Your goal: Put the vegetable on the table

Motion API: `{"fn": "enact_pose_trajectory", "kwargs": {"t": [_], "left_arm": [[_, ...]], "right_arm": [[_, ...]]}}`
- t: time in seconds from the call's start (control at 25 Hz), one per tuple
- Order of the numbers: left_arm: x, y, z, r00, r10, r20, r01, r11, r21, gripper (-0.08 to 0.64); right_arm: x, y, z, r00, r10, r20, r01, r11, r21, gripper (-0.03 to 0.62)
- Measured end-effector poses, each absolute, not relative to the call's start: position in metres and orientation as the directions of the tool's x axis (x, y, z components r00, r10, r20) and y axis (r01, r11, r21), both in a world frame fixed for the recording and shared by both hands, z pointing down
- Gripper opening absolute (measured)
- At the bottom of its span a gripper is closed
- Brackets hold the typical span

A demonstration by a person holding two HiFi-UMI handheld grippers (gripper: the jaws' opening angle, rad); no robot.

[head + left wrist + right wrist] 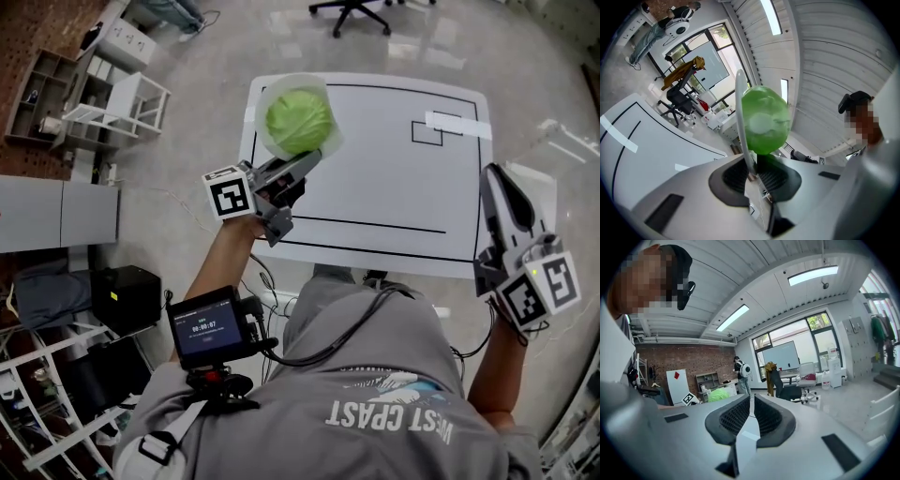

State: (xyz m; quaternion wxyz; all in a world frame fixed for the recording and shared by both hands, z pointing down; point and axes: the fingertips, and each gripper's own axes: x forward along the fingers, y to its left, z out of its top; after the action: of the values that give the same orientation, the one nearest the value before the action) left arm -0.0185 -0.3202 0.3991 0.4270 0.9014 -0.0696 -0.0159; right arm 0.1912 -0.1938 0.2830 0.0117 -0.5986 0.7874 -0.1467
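A round green cabbage [298, 120] lies on a white plate [265, 141] that is held up over the far left corner of the white table [394, 159]. My left gripper [314, 157] is shut on the plate's near rim. In the left gripper view the plate [740, 108] shows edge-on between the jaws of my left gripper [752, 176], with the cabbage [764, 119] resting against it. My right gripper [497, 173] hovers off the table's right edge, pointing away from me. Its jaws [751, 401] are shut and hold nothing. The cabbage [715, 394] shows small at that view's left.
Black lines mark a large rectangle and a small square on the tabletop, with a strip of tape [455, 122] near the far right. A white rack [122, 103] stands on the floor to the left, an office chair [352, 11] beyond the table.
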Motion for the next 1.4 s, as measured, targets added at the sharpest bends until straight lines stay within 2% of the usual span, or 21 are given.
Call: {"fn": "enact_pose_trajectory", "kwargs": {"t": [0.88,1.16,1.28,1.4], "left_arm": [[-0.006,-0.409,0.529,0.979,-0.108,0.172,-0.203,-0.523,0.828,0.054],[0.012,-0.414,0.586,0.951,-0.035,0.308,-0.27,-0.583,0.766,0.054],[0.011,-0.407,0.624,0.945,-0.009,0.326,-0.288,-0.488,0.824,0.043],[0.011,-0.417,0.654,0.953,-0.043,0.299,-0.294,-0.361,0.885,0.025]], "right_arm": [[0.213,-0.25,0.331,-0.198,-0.933,0.301,-0.957,0.118,-0.263,0.011],[0.23,-0.259,0.351,-0.184,-0.925,0.331,-0.959,0.094,-0.269,0.011],[0.223,-0.258,0.36,-0.183,-0.916,0.356,-0.958,0.085,-0.275,0.011],[0.222,-0.262,0.375,-0.189,-0.904,0.384,-0.955,0.079,-0.285,0.011]]}}
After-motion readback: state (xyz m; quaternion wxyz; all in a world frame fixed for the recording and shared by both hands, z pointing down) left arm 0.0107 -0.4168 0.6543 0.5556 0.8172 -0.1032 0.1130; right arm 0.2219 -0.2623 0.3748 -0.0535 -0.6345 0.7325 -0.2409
